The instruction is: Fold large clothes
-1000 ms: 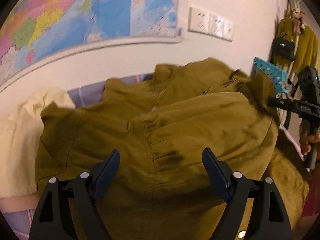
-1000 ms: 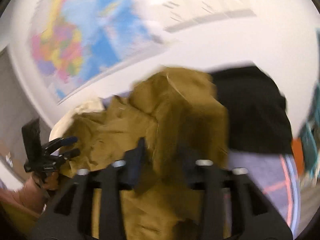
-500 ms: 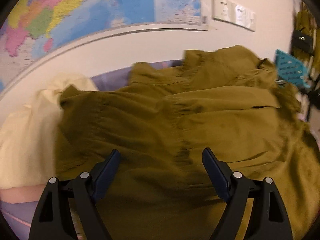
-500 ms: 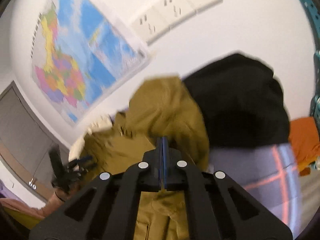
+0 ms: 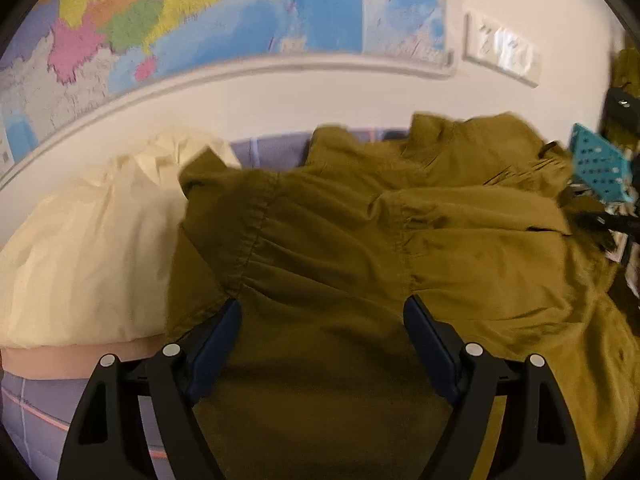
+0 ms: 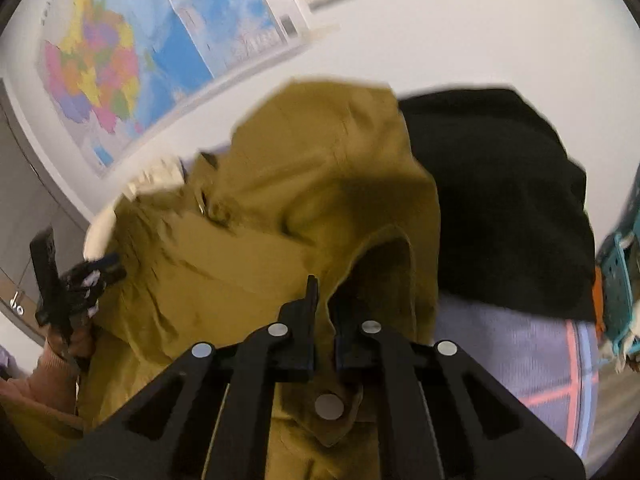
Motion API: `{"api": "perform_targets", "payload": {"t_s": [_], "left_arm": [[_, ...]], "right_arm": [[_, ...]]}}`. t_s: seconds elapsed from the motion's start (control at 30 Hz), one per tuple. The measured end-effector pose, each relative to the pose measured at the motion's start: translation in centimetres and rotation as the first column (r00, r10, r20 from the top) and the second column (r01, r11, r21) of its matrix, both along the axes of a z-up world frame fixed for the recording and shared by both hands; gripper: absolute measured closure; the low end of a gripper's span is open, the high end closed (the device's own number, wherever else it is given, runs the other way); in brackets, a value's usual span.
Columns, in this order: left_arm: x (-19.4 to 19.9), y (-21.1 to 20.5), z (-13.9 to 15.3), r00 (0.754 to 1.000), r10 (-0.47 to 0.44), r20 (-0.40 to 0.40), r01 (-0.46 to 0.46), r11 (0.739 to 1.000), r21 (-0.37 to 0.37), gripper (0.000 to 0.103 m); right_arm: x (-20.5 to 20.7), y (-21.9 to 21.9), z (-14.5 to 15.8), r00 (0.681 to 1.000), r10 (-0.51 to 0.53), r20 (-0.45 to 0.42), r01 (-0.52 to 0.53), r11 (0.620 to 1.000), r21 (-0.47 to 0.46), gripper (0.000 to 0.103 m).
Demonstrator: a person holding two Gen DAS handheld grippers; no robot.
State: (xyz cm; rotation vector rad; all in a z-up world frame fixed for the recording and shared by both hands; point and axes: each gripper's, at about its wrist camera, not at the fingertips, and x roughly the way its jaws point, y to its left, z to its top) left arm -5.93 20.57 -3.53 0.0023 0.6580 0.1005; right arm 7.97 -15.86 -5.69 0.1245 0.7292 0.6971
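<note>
- One large olive jacket (image 5: pixel 340 248) is the landmark: it lies rumpled across a lilac checked bed sheet (image 5: pixel 36 412), below the wall map (image 5: pixel 224 12).
- Folding is judged to be at an early stage: several layers overlap unevenly, a sleeve with a gathered seam lies crooked across the body, and no clean edge or flat rectangle shows. Squaring and all final folds remain.
- Cream garment (image 5: pixel 88 240) lies touching the jacket on its left side; a black garment (image 6: pixel 500 200) lies against its right side.
- Teal perforated basket (image 5: pixel 600 168) sits beyond the jacket's right edge.
- Left gripper (image 5: pixel 322 320) hovers above the jacket's near portion, fingers spread wide, holding nothing.
- Right gripper (image 6: pixel 324 304) is at the jacket's right edge, fingers drawn nearly together with a raised fold of jacket cloth pinched between them; a snap button shows just beneath.
</note>
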Motion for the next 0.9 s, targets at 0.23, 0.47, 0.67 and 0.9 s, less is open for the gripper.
{"api": "perform_targets", "payload": {"t_s": [0.23,0.47,0.67,0.9], "left_arm": [[-7.8,1.6,2.0,0.995,-0.045,0.095,0.047,0.999,-0.02,0.016],[-13.3,5.6,-1.0,1.0,0.019,-0.009,-0.02,0.987,-0.158,0.014],[-16.9,5.7,-4.2,0.993,-0.042,-0.107,0.012,0.962,-0.272,0.013],[-18.7,2.7,-6.2,0.976,-0.144,-0.161,0.098,0.96,-0.264,0.007]], "right_arm": [[-3.5,-3.9,-0.1,0.999,-0.034,-0.027,0.034,0.999,0.011,0.022],[-10.3,-8.7,-2.4,0.991,-0.028,-0.129,0.036,0.997,0.062,0.018],[-15.4,-11.7,-4.0,0.989,-0.054,-0.138,0.068,0.993,0.096,0.013],[-18.0,-10.7,-5.8,0.987,0.01,-0.16,0.005,0.996,0.092,0.014]]}}
